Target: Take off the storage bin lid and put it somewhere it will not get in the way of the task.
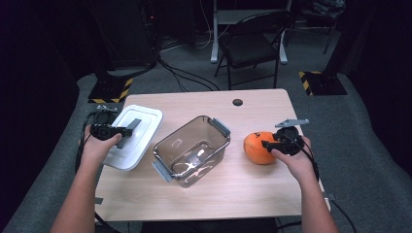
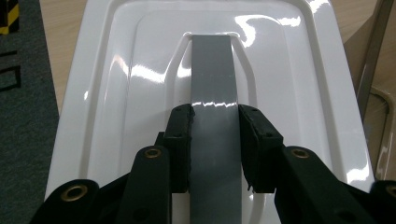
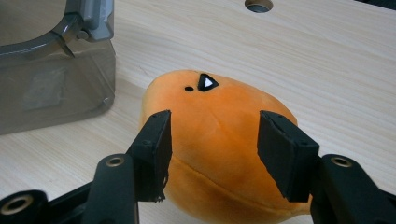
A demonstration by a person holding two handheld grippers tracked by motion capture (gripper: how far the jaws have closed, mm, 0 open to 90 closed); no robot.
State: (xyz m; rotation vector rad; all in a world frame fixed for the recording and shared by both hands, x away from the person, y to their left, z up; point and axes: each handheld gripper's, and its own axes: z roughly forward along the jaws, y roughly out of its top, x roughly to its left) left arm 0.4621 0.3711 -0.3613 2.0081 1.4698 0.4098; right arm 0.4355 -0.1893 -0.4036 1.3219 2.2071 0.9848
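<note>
Your left tool (image 2: 215, 140) is clamped on the grey handle (image 2: 212, 84) of the white lid (image 2: 116, 93) at the worktop's (image 1: 204, 199) left edge. Your right tool (image 3: 212, 154) seems to pinch the orange plush toy (image 3: 219, 121) beside the clear container (image 1: 192, 150).

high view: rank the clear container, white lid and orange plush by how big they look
1. clear container, largest
2. white lid, a bit smaller, partly covered by the left gripper
3. orange plush, clearly smallest

The white lid (image 2: 116, 93) runs off the left gripper view's top and bottom edges, its grey handle (image 2: 212, 84) partly covered.
</note>
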